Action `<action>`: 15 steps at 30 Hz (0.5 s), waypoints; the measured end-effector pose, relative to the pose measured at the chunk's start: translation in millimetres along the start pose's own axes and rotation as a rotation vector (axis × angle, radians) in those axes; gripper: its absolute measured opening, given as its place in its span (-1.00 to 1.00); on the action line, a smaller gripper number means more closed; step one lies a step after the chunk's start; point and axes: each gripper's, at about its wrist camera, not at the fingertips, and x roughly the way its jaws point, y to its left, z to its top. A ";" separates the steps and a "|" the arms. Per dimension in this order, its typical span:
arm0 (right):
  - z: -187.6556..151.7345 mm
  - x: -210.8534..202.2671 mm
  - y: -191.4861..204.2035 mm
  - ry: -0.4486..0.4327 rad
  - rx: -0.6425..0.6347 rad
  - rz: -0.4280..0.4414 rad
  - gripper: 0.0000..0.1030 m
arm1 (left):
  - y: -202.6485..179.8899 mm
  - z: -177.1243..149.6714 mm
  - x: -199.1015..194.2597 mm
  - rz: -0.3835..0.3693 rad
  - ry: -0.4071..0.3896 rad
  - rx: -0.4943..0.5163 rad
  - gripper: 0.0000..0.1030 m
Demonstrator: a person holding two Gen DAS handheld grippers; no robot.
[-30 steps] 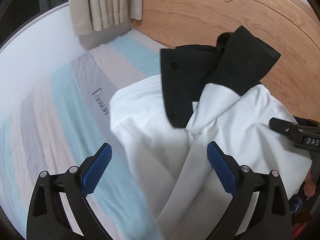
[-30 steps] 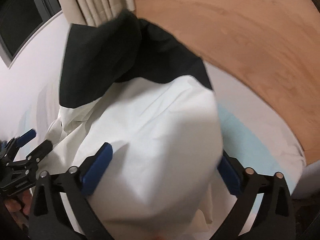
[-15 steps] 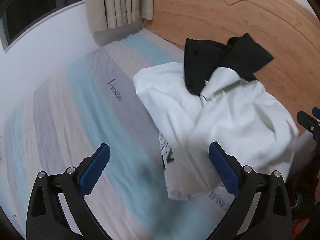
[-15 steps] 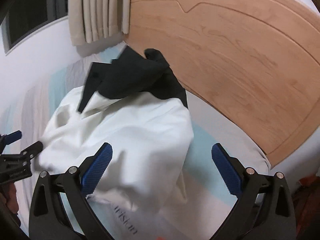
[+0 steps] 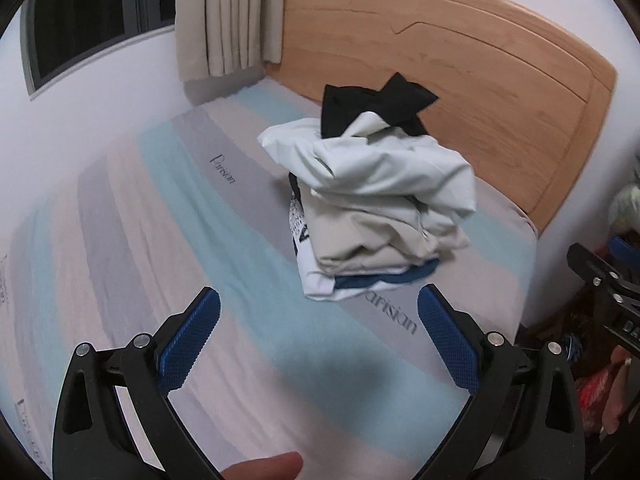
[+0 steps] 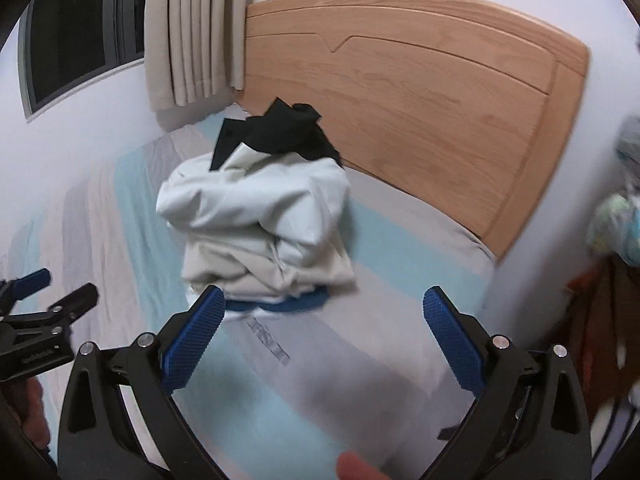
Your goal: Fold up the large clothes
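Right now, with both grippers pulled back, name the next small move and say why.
Probably reach the open right gripper forward to the loose black-and-white garment topping the pile and square it up. It sits crumpled, its black part sticking up by the headboard, while the left gripper hangs open over bare sheet.

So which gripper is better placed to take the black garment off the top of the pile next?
Probably the right gripper: the clothes pile and black garment lie almost straight ahead of it. From the left gripper they lie further off to the right. Both have open, empty jaws.
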 end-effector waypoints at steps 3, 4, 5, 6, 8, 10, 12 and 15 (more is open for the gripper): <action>-21.1 -8.3 -6.0 0.007 0.018 0.031 0.86 | -9.5 -20.1 -7.3 0.026 -0.011 0.024 0.88; -26.7 -10.3 -6.6 0.002 0.017 0.034 0.86 | -13.4 -26.8 -7.3 0.028 -0.007 0.027 0.88; -32.7 -11.9 -7.1 -0.002 0.009 0.026 0.86 | -15.3 -32.6 -6.3 0.032 -0.005 0.030 0.88; -37.6 -13.1 -7.6 -0.006 0.001 0.030 0.86 | -19.1 -38.1 -5.4 0.040 -0.004 0.035 0.88; -45.2 -13.7 -8.9 -0.012 -0.004 0.047 0.86 | -25.4 -47.1 -4.2 0.054 -0.010 0.043 0.88; -51.5 -13.3 -9.8 -0.016 -0.012 0.068 0.86 | -29.8 -52.9 -3.5 0.067 -0.012 0.048 0.88; -56.7 -12.7 -11.1 -0.019 -0.028 0.081 0.86 | -36.2 -56.7 -4.7 0.073 -0.026 0.049 0.88; -60.1 -13.9 -10.7 -0.029 -0.052 0.084 0.86 | -43.7 -59.9 -8.2 0.094 -0.050 0.061 0.88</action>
